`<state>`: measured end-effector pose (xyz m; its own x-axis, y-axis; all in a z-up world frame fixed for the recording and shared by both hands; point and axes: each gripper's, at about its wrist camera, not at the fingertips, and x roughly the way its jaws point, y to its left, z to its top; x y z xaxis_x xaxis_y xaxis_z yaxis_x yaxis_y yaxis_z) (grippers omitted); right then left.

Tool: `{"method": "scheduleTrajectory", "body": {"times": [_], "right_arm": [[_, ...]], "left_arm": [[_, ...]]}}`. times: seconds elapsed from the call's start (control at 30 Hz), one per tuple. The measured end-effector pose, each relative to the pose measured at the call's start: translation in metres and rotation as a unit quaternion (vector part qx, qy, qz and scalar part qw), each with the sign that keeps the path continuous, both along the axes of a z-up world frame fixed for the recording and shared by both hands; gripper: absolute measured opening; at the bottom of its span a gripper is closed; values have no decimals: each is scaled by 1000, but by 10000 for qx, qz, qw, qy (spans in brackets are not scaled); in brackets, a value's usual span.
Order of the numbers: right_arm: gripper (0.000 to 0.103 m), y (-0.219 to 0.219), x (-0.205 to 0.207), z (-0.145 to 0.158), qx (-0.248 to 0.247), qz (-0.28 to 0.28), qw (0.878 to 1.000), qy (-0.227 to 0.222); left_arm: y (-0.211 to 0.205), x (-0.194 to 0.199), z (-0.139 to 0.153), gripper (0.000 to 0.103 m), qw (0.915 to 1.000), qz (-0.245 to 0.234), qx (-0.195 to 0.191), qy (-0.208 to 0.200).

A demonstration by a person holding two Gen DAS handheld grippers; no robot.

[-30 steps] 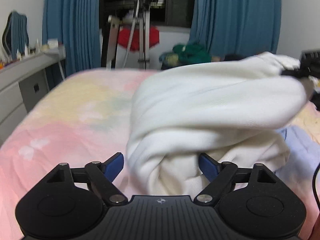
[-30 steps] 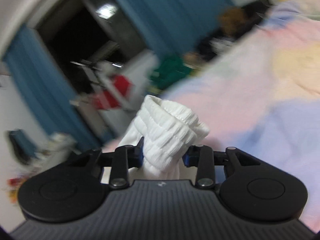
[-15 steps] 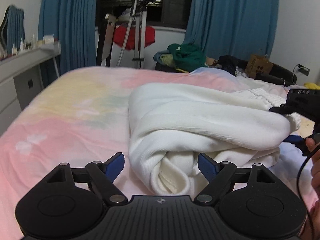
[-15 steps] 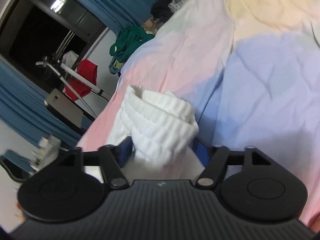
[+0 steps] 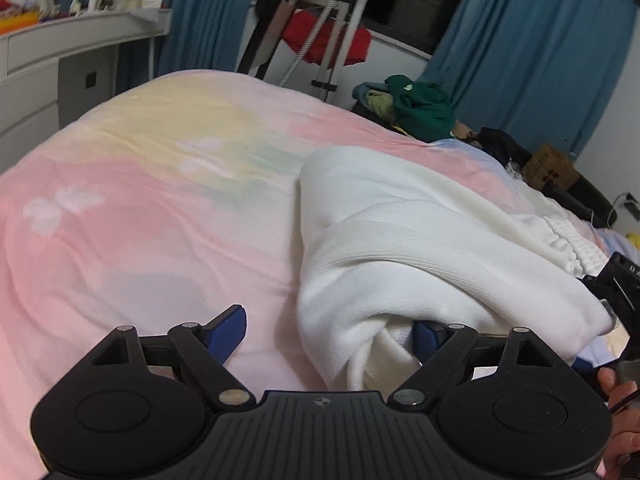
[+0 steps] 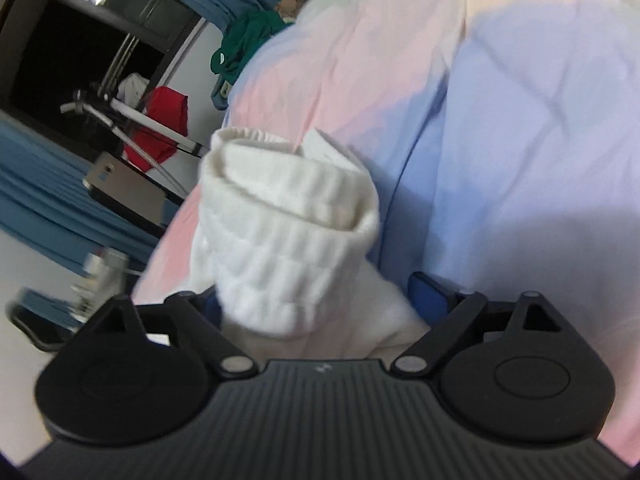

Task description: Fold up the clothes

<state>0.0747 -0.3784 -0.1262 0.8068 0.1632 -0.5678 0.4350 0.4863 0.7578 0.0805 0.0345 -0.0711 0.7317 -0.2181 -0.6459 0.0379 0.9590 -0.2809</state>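
A white knit garment [image 5: 408, 248] lies bunched and folded over on the pastel bedspread [image 5: 140, 208]. My left gripper [image 5: 328, 334] is open at its near end, the rolled edge of the cloth lying against the right finger [image 5: 426, 336], the left finger [image 5: 226, 330] over bare bedspread. My right gripper [image 6: 316, 300] is open around the garment's ribbed cuff [image 6: 288, 232], which stands up between the wide-apart fingers. The right gripper also shows at the right edge of the left wrist view [image 5: 616, 288], at the garment's far end.
A white desk [image 5: 60, 52] stands at the left. Beyond the bed are a drying rack with a red cloth [image 5: 324, 40], a green clothes pile [image 5: 420, 108], a cardboard box [image 5: 552, 168] and blue curtains [image 5: 532, 48].
The right gripper lowered the garment's cuff end onto the bed and its jaws opened wide. The garment settled flatter. The left gripper stayed open and shifted slightly left.
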Motion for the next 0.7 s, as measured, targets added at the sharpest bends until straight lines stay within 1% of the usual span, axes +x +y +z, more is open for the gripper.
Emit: {"method": "scheduleTrajectory", "body": {"times": [0.07, 0.13, 0.23, 0.3, 0.33, 0.47, 0.5, 0.57, 0.6, 0.63, 0.7], "right_arm": [[94, -2, -2, -1, 201, -30, 9998, -47], [94, 0, -6, 6, 194, 45, 9996, -218], [95, 5, -16, 26, 134, 204, 9965, -803], [95, 7, -22, 37, 178, 328, 9913, -1266], [95, 9, -23, 41, 161, 390, 9893, -1399], [95, 15, -18, 40, -117, 440, 9921, -1173], [94, 14, -15, 36, -139, 398, 9941, -1003], [96, 14, -8, 27, -227, 376, 9970, -643], [99, 15, -4, 24, -298, 402, 9976, -469], [100, 19, 1, 21, -409, 482, 9976, -300], [102, 23, 8, 17, -488, 575, 9971, -139]], "left_arm": [[4, 2, -1, 88, 10000, 20, -39, 29], [6, 4, -2, 88, 9999, 67, -57, 54], [8, 6, -3, 88, 9998, 194, -45, 83], [10, 7, -4, 89, 9995, 292, -41, 101], [10, 7, -4, 89, 9994, 310, -52, 112], [13, 9, -4, 90, 9992, 367, -101, 154], [13, 10, -4, 90, 9991, 382, -113, 165], [9, 8, -3, 90, 9993, 354, 6, 108], [7, 8, -3, 91, 9993, 353, 50, 94], [6, 7, -3, 91, 9993, 352, 92, 82], [6, 7, -3, 91, 9993, 358, 80, 97]]}}
